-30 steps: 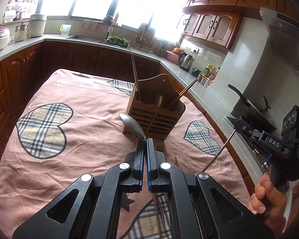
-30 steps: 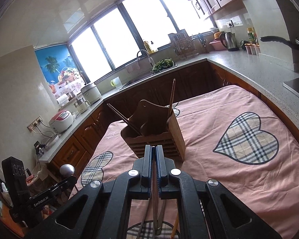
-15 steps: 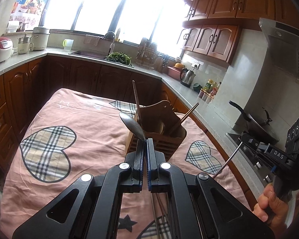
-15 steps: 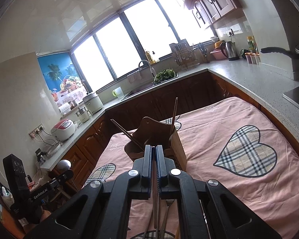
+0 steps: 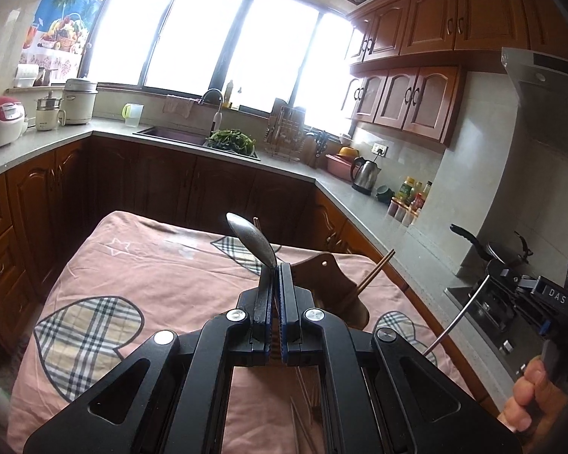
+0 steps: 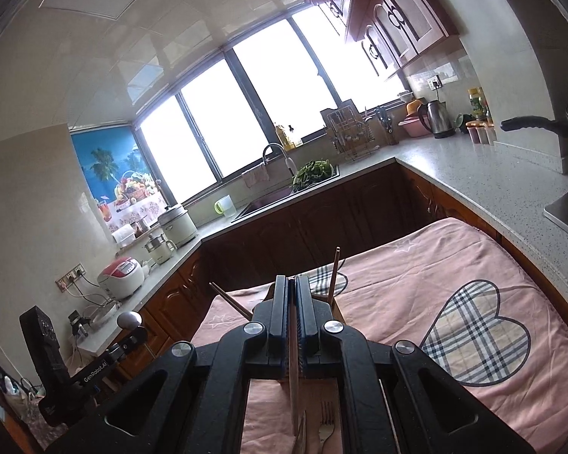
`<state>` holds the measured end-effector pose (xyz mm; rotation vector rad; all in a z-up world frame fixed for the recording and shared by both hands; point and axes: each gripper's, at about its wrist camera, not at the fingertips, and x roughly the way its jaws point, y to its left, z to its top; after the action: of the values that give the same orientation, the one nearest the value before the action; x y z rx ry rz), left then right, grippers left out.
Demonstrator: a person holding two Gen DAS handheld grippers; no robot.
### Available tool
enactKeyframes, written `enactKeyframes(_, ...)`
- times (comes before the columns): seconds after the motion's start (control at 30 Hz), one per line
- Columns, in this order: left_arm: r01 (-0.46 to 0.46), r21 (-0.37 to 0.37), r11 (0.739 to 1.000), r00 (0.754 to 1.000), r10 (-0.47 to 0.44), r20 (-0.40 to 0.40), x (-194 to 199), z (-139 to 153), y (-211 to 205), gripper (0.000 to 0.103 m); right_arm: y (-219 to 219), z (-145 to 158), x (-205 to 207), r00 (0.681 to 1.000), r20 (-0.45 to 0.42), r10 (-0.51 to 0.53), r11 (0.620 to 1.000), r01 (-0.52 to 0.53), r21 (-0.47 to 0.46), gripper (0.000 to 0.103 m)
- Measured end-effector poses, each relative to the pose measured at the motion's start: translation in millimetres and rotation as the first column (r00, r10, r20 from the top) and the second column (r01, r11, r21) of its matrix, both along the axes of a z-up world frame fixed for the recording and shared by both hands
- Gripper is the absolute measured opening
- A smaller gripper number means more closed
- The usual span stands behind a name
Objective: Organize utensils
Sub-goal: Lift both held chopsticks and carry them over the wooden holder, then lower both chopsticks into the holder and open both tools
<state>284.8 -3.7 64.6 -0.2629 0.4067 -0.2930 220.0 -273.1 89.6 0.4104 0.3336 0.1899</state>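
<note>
Left wrist view: your left gripper point(image 5: 275, 283) is clamped narrow on a metal spoon point(image 5: 254, 241). Bowl sticks up and forward past the fingertips, handle runs back between the pads. Gripped near the neck, probably so the handle end can drop into a slot first. The wooden utensil holder point(image 5: 331, 287) sits just beyond and right of the fingers, mostly hidden by them, one chopstick point(image 5: 375, 270) leaning out of it to the right. Gripper points slightly downward over the pink tablecloth point(image 5: 151, 276), well above it. Loose utensils lie under the fingers, too blurred to name. Far right, your right hand point(image 5: 530, 401) holds the other gripper, a thin metal rod angling down from its jaws.

Right wrist view: your right gripper point(image 6: 291, 283) is pinched shut on a thin utensil handle point(image 6: 292, 378) running back between the pads; its working end isn't visible, so I can't name it. The holder is almost fully hidden behind the fingertips, with chopsticks poking out either side. A fork point(image 6: 325, 422) lies on the cloth below the fingers. Pose is raised, aimed shallowly down at the holder.

Judgement: both loads are lifted, insertion not yet done.
</note>
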Motion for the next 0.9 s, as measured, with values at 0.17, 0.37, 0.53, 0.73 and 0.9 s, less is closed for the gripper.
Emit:
enactKeyframes(0.17, -0.020, -0.006, 1.000, 1.000, 0.020, 0.022, 20.7, 5.5, -3.3, 0.002, -5.5, 11.8, 16.1, 0.999, 0.029, -0.021, 1.000, 0.020, 0.016, 0.004)
enactKeyframes(0.37, -0.057, -0.026, 0.998, 0.997, 0.058, 0.049, 47.4, 12.2, -8.9, 0.002, -14.2, 23.5, 35.6, 0.996, 0.067, -0.061, 0.998, 0.060, 0.025, 0.004)
enactKeyframes(0.53, -0.095, -0.028, 0.995, 0.992, 0.097, 0.079, 72.5, 13.5, -15.6, 0.002, -24.2, 30.0, 54.3, 0.991, 0.091, -0.094, 0.995, 0.091, 0.041, 0.004)
enactKeyframes(0.73, -0.146, -0.018, 0.989, 0.986, 0.147, 0.078, 99.9, -5.1, -25.9, 0.002, -28.1, 23.3, 81.0, 0.989, 0.096, -0.114, 0.993, 0.110, 0.038, 0.004)
enactKeyframes(0.9, -0.172, -0.014, 0.985, 0.983, 0.173, 0.057, 114.1, -29.8, -33.1, 0.002, -15.2, 6.9, 97.3, 0.990, 0.086, -0.110, 0.994, 0.112, -0.019, 0.004)
